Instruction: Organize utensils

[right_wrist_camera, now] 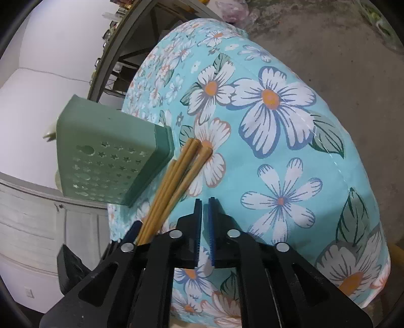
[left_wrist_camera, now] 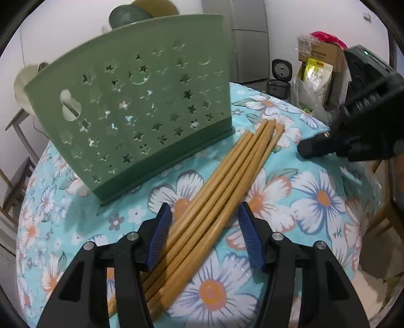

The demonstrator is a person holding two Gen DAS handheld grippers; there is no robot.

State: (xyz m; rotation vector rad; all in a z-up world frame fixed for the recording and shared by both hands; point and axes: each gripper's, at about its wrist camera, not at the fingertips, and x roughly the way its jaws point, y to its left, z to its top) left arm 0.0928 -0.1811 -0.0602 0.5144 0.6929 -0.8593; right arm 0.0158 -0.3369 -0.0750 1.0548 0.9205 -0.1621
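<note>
Several wooden chopsticks [left_wrist_camera: 217, 191] lie in a bundle on the floral tablecloth [left_wrist_camera: 315, 201]. My left gripper [left_wrist_camera: 204, 217] is open, its blue pads straddling the bundle's near part without closing on it. A green utensil holder [left_wrist_camera: 136, 101] with star cut-outs stands upright just left of the chopsticks. My right gripper [left_wrist_camera: 313, 148] shows as a black shape at the right, tip on the cloth beyond the chopsticks' far ends. In the right wrist view it [right_wrist_camera: 205, 204] is shut and empty, with the chopsticks [right_wrist_camera: 174, 186] and holder [right_wrist_camera: 108, 156] to its left.
A black rice cooker [left_wrist_camera: 280, 78] and bags with a cardboard box [left_wrist_camera: 318, 73] stand beyond the table's far right edge. Bowls [left_wrist_camera: 131, 15] show behind the holder. A wooden chair [left_wrist_camera: 17, 151] stands at the left. The table edge drops to concrete floor [right_wrist_camera: 341, 50].
</note>
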